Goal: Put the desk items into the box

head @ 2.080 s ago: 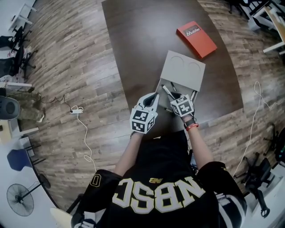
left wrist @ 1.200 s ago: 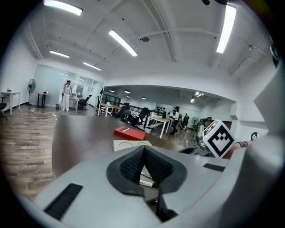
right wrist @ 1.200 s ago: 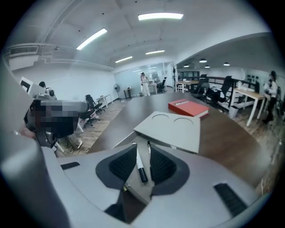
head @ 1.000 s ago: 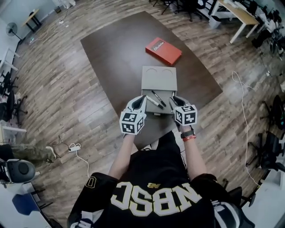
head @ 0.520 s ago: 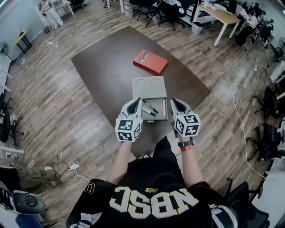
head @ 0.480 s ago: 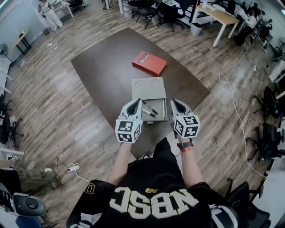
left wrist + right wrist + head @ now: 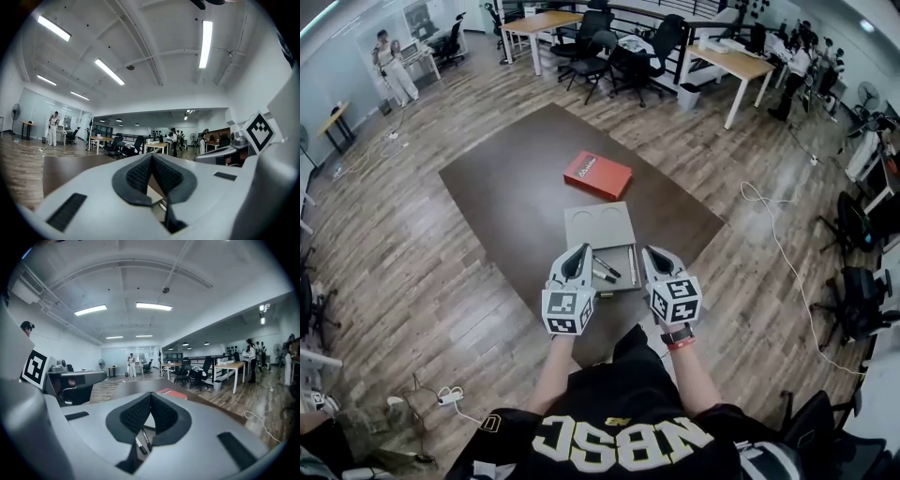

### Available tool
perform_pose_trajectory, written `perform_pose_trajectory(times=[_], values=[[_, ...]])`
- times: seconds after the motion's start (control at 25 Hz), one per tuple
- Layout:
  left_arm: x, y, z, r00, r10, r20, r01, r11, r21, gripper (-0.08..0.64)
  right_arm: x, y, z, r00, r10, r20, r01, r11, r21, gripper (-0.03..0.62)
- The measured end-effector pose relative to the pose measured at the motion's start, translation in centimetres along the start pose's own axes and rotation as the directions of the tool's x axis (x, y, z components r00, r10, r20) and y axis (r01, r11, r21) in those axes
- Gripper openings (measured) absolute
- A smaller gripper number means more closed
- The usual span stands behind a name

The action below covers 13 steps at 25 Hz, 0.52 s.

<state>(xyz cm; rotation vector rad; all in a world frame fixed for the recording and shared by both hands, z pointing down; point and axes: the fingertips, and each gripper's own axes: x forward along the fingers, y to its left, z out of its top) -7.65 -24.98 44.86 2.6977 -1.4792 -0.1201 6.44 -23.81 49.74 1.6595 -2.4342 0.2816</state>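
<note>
Head view: box (image 7: 598,225) beyond left tool (image 7: 577,257), right tool (image 7: 654,257)

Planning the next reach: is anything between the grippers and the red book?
Yes. The grey box, pens inside, lies on the table between the red book and the left gripper and right gripper, both shut and empty. Nothing else visible intervenes.

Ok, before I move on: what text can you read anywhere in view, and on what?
"NBSC": large letters on the person's black shirt, upside down in the head view.
"0": on that shirt's left sleeve.
White label on the red box: too small to read.
Marker cubes: square patterns only, no words.
</note>
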Motion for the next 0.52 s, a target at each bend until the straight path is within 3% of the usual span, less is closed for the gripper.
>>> perform_pose_trajectory(times=[0.52], values=[[0.6, -1.6, -1.1, 0.999, -0.02, -0.039, 0.021, 0.999, 0.031, 0.009, -0.8, -0.2, -1.2, 0.999, 0.0, -0.034, 0.0, 1.0, -0.01, 0.009]])
